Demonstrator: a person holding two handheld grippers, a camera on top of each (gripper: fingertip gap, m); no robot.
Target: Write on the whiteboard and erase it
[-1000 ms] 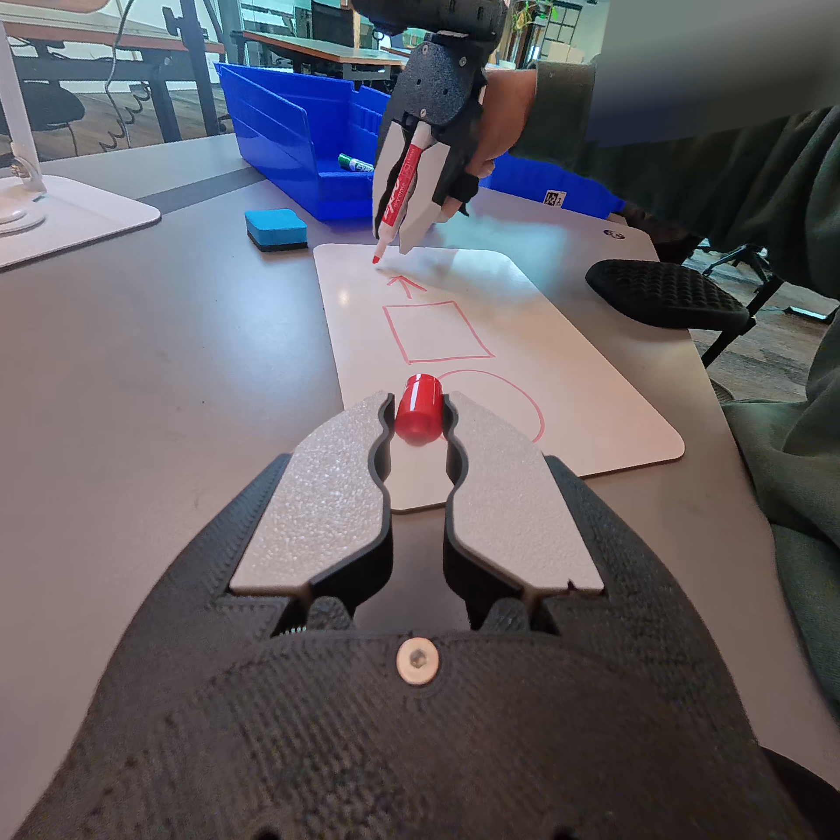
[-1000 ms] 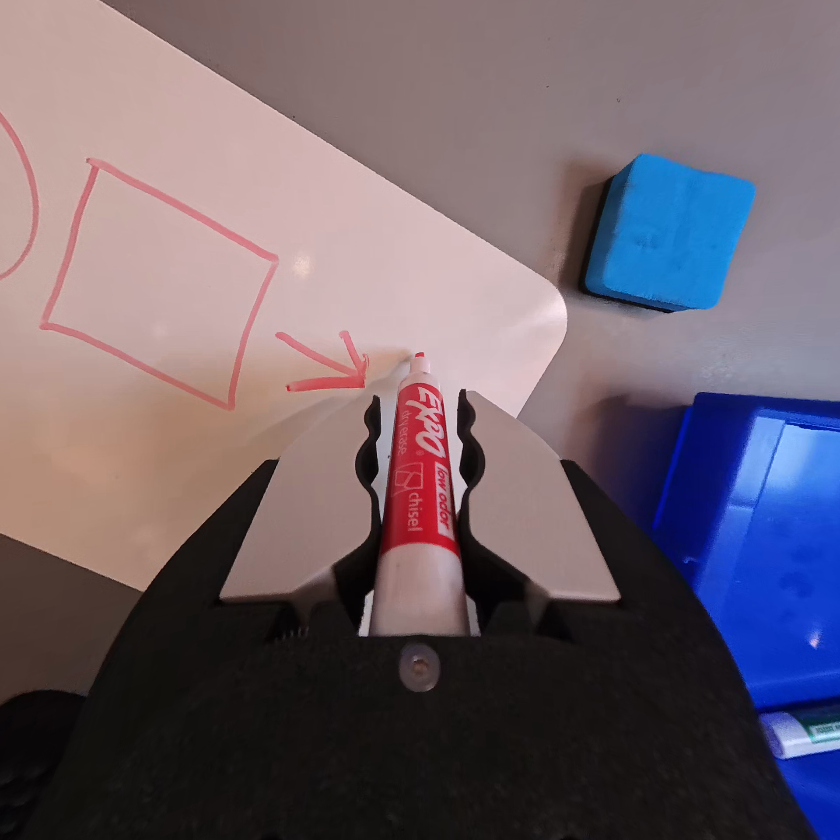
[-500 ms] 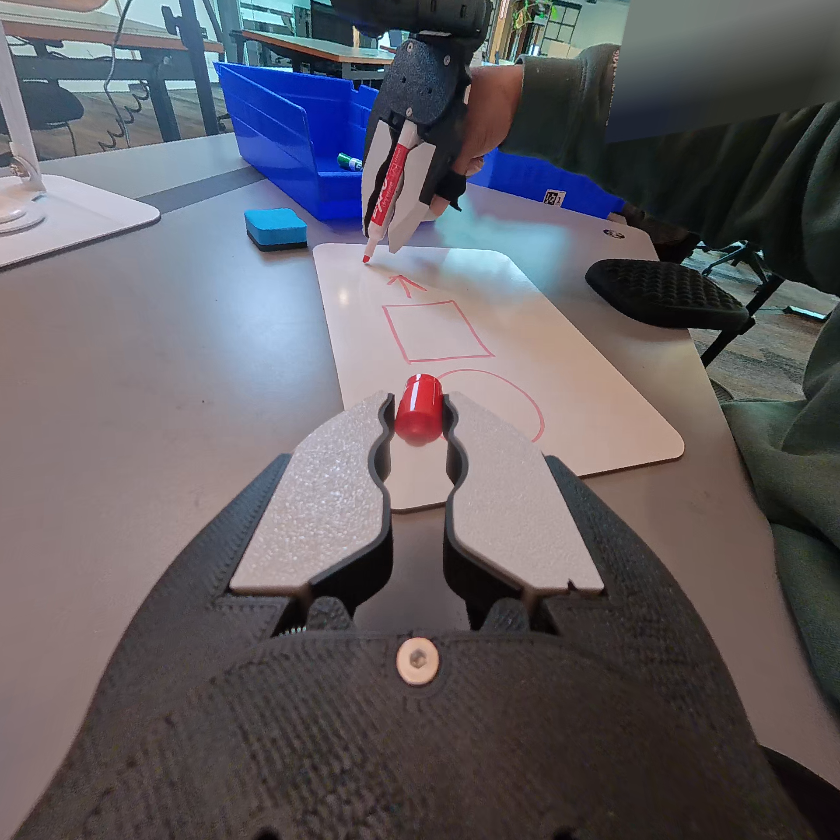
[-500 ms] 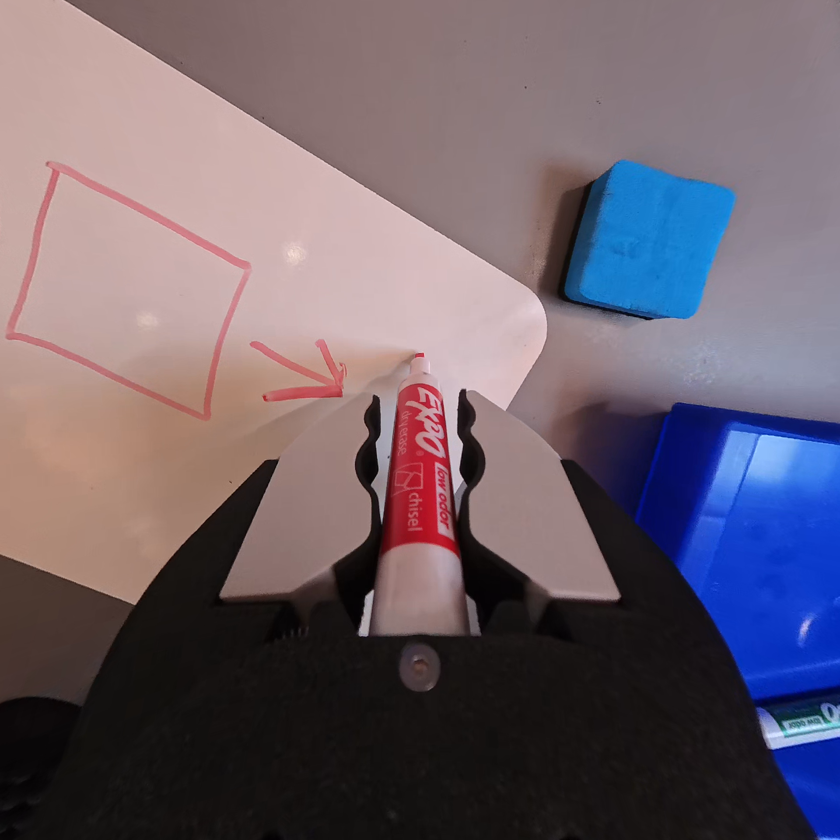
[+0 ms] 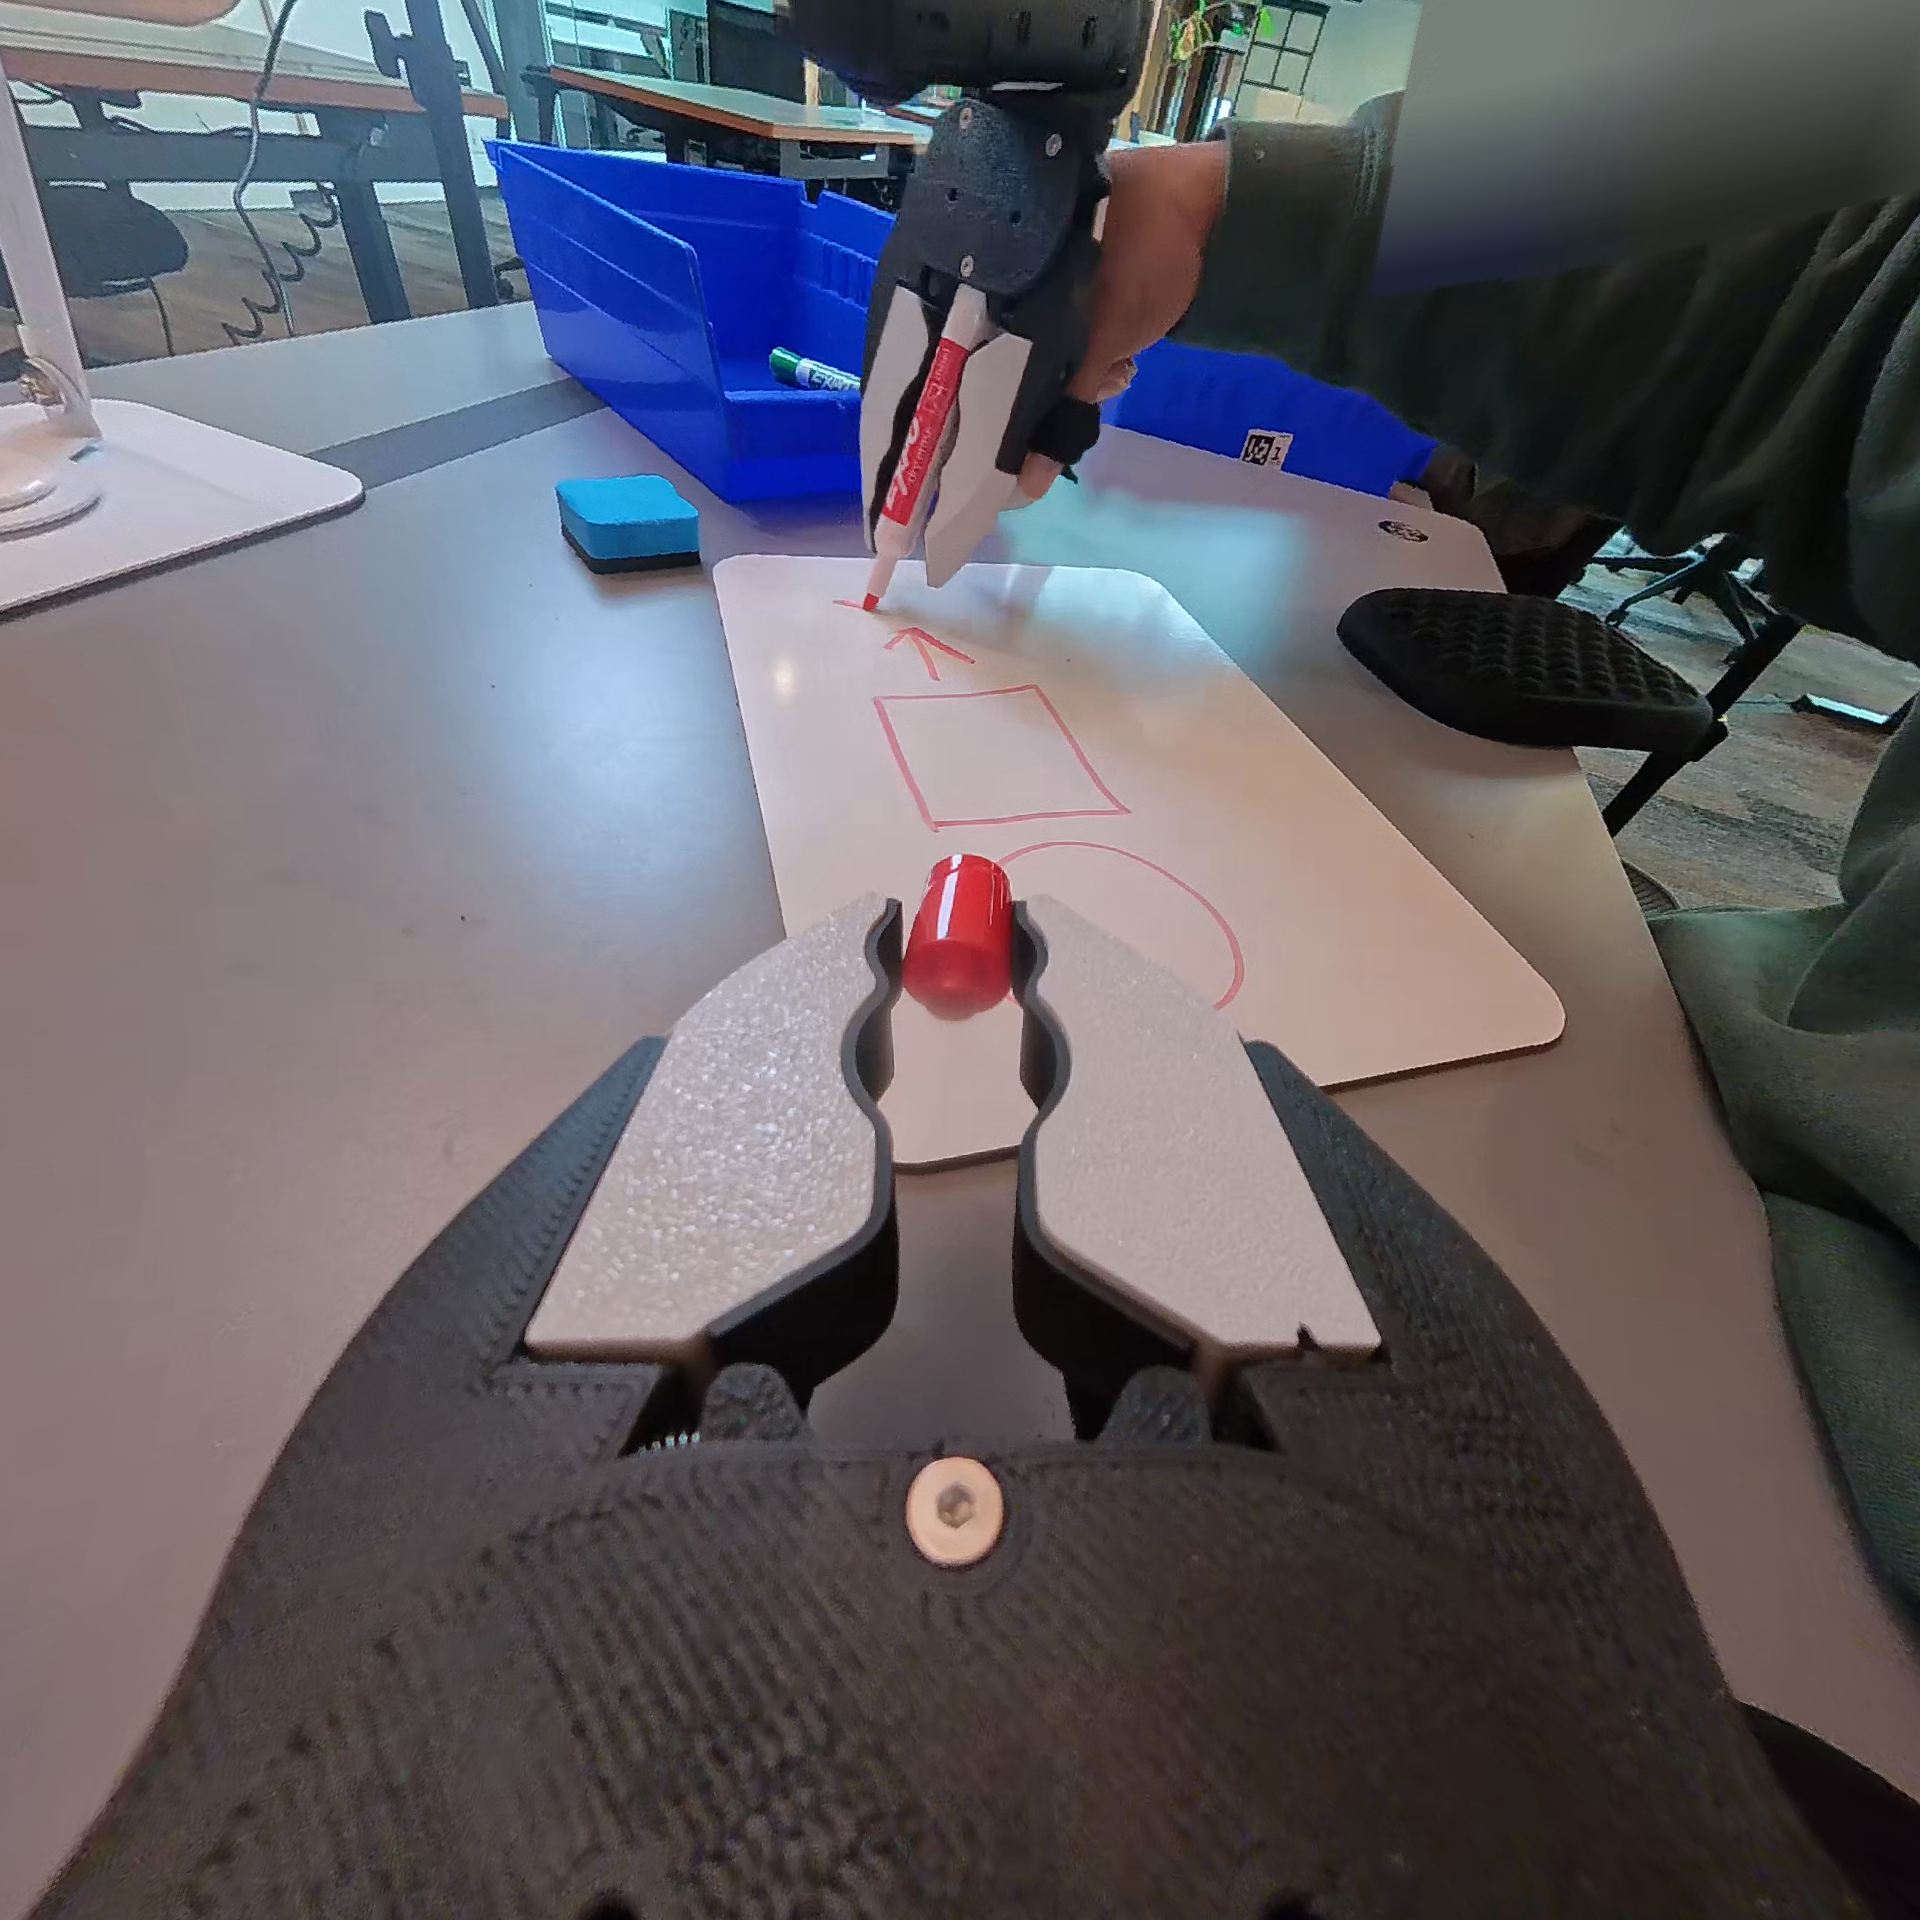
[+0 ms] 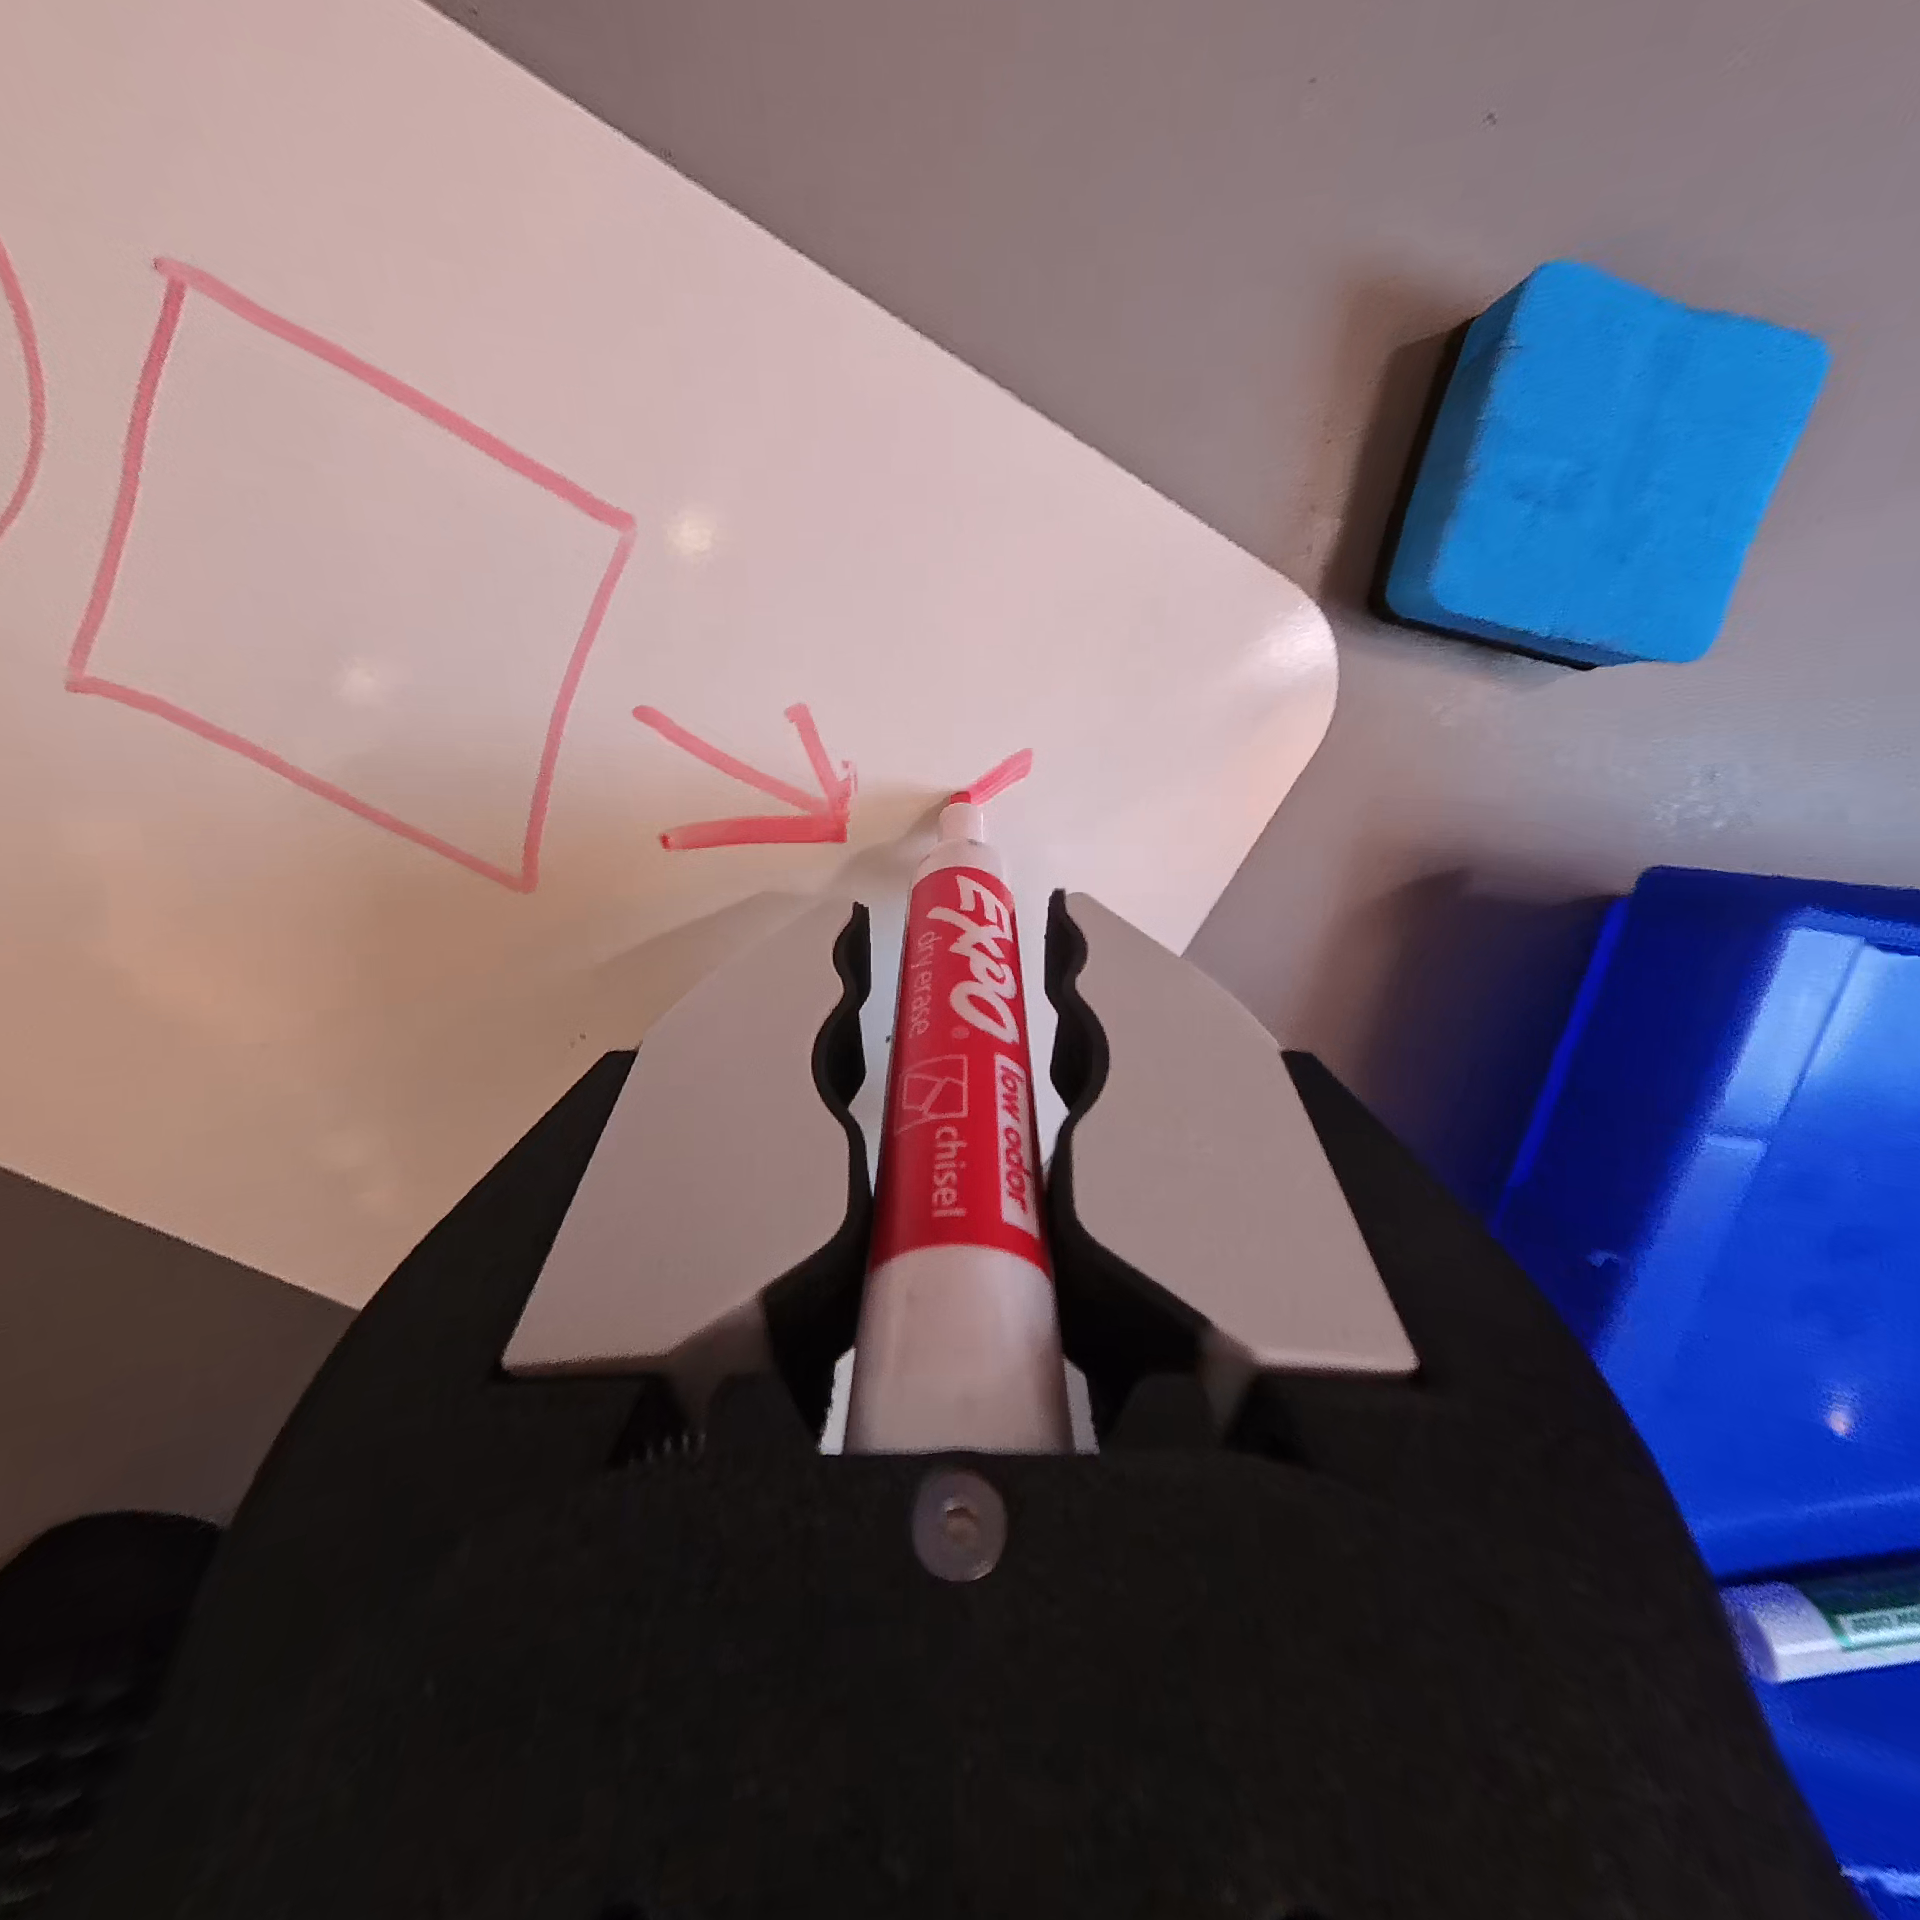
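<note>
Right gripper (image 6: 956, 935) pinches a red dry-erase marker (image 6: 961, 1091), its tip touching the whiteboard (image 6: 727, 416) near the far left corner, beside a short fresh stroke. Left gripper (image 5: 956, 961) clamps the red cap (image 5: 956, 935) over the board's near end. A circle, square (image 5: 997, 753) and arrow already stand drawn, so writing looks well advanced; erasing is untouched, with the blue eraser (image 5: 627, 520) lying just left of the board. Grey table (image 5: 364, 831) beneath; blue bin (image 5: 665, 301) with a green marker (image 5: 810, 371) behind; desks beyond.
</note>
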